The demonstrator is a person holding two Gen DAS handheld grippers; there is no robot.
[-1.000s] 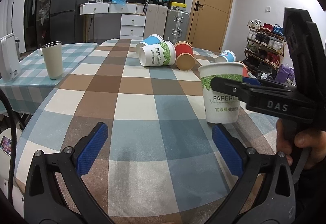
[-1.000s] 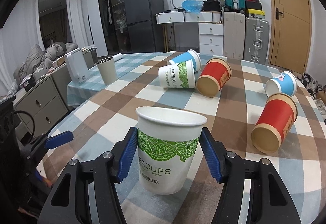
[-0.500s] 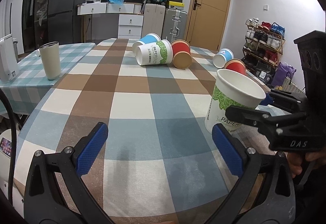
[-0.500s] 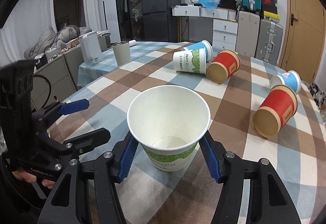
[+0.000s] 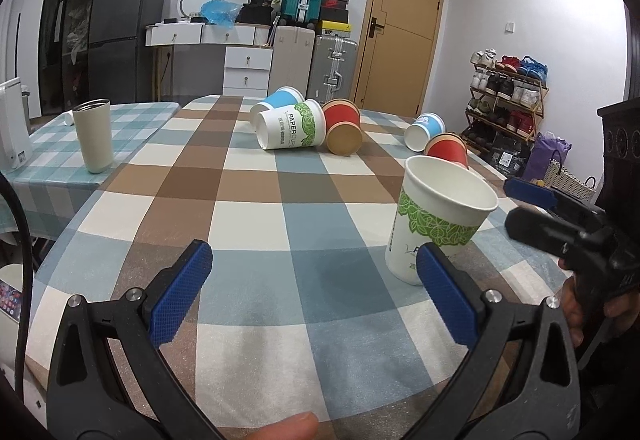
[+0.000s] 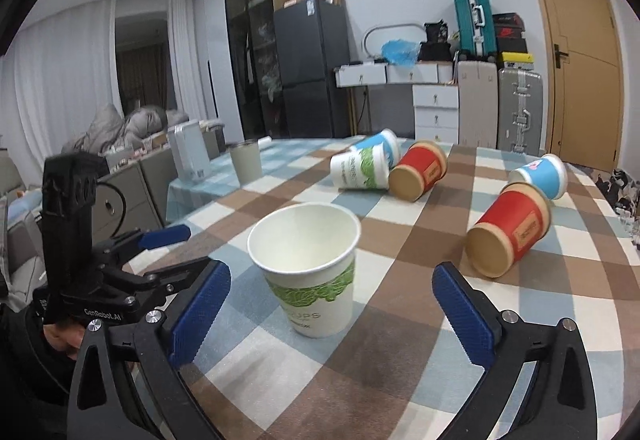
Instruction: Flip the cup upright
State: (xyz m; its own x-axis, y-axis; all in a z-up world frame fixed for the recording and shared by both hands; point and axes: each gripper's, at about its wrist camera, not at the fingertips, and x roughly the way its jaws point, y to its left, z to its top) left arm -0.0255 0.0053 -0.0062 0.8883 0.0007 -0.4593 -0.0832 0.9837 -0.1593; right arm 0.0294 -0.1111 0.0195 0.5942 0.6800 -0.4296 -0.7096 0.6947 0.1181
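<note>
A white paper cup with a green leaf band (image 6: 310, 264) stands upright on the checked tablecloth (image 6: 400, 352), mouth up; it also shows in the left wrist view (image 5: 434, 226). My right gripper (image 6: 334, 312) is open, its blue pads apart on either side of the cup and not touching it. My left gripper (image 5: 316, 296) is open and empty, just left of the cup. Each gripper shows in the other's view, the right one (image 5: 560, 215) and the left one (image 6: 160, 252).
Several cups lie on their sides farther back: a white one (image 5: 290, 125), a blue one (image 5: 276, 101), two red ones (image 5: 344, 125) (image 6: 508, 236) and a second blue one (image 6: 542, 175). A beige tumbler (image 5: 94, 135) stands on the adjoining table to the left.
My right gripper set the white cup down upright, opened its jaws and drew back from it. My left gripper stayed open and hardly moved.
</note>
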